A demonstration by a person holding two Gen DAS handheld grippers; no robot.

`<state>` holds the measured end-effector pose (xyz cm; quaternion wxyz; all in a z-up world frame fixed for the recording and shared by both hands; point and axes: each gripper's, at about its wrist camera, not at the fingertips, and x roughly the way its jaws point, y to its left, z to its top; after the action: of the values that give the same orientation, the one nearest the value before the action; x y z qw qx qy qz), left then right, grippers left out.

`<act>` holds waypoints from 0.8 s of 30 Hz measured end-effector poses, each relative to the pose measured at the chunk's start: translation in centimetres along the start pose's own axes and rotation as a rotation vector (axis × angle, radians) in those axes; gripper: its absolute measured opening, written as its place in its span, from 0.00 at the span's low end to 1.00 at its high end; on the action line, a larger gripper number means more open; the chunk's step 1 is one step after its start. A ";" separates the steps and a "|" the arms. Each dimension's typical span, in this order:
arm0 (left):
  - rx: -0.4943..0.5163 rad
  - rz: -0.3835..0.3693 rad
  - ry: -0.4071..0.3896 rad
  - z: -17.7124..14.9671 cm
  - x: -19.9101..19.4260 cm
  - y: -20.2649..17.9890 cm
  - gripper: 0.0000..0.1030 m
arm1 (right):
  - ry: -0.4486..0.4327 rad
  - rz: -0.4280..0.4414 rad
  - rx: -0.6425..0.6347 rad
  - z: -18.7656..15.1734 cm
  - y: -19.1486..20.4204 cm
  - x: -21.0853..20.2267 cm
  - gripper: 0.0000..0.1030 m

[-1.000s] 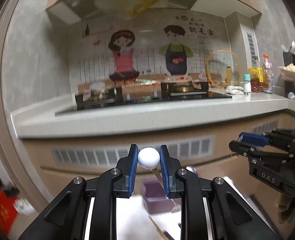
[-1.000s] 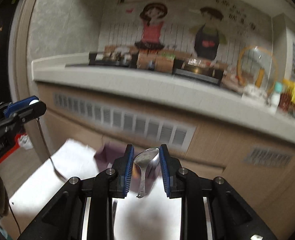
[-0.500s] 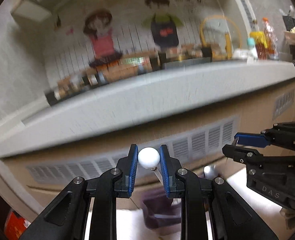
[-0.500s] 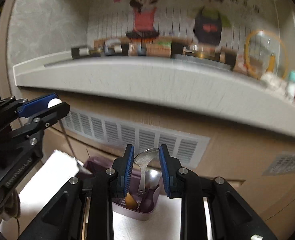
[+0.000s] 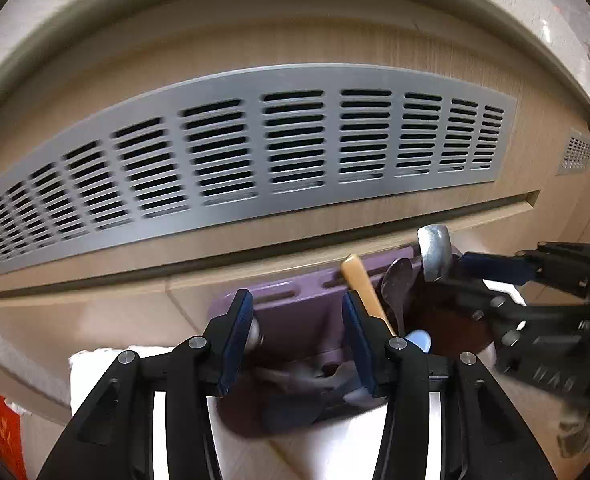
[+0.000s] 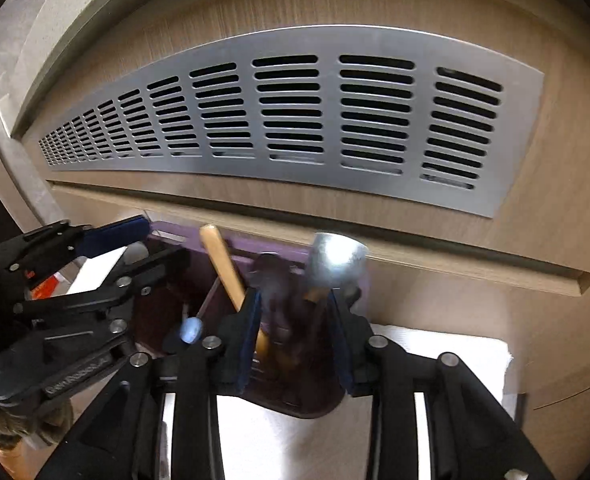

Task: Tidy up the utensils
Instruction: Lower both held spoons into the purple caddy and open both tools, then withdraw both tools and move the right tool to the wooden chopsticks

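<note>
Behind everything, a cabinet front with a grey vent grille [image 5: 255, 148] was seen, and a purple utensil holder [image 5: 295, 312] stood on white cloth [image 6: 435, 356] before it. The left gripper [image 5: 297, 344] was opening over one compartment, a white-knobbed utensil [image 5: 255, 334] resting against its left pad. The right gripper [image 6: 295, 332] was opening around a metal spoon [image 6: 337, 260] standing in the holder. A tilted release could be judged likely to catch the wooden handle [image 6: 223, 264].

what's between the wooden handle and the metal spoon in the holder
A dark spoon bowl stands between the wooden handle and the metal spoon, clearest in the left wrist view.
</note>
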<state>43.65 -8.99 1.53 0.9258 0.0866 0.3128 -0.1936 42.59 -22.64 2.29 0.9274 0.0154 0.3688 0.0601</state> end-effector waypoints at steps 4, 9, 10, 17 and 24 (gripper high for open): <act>-0.036 0.042 -0.044 -1.7 -3.1 1.5 0.66 | -0.040 -0.024 -0.011 -1.0 -0.3 -2.1 0.33; -0.038 0.106 -0.047 -5.3 -7.1 2.6 0.71 | -0.073 -0.052 -0.070 -3.4 0.1 -6.0 0.33; -0.038 0.106 -0.042 -5.9 -7.6 2.4 0.73 | -0.069 -0.053 -0.084 -3.9 0.5 -6.5 0.33; -0.097 0.042 -0.014 -12.0 -10.5 2.4 0.76 | -0.041 -0.039 -0.166 -9.3 3.7 -8.7 0.35; -0.183 -0.063 0.068 -18.0 -13.4 -0.2 0.77 | 0.040 0.015 -0.239 -15.2 7.3 -8.9 0.35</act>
<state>23.97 -0.02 -4.41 0.9121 -0.0019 0.3631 -0.1903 25.06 -16.68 -2.16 0.9147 -0.0939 0.3771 0.1110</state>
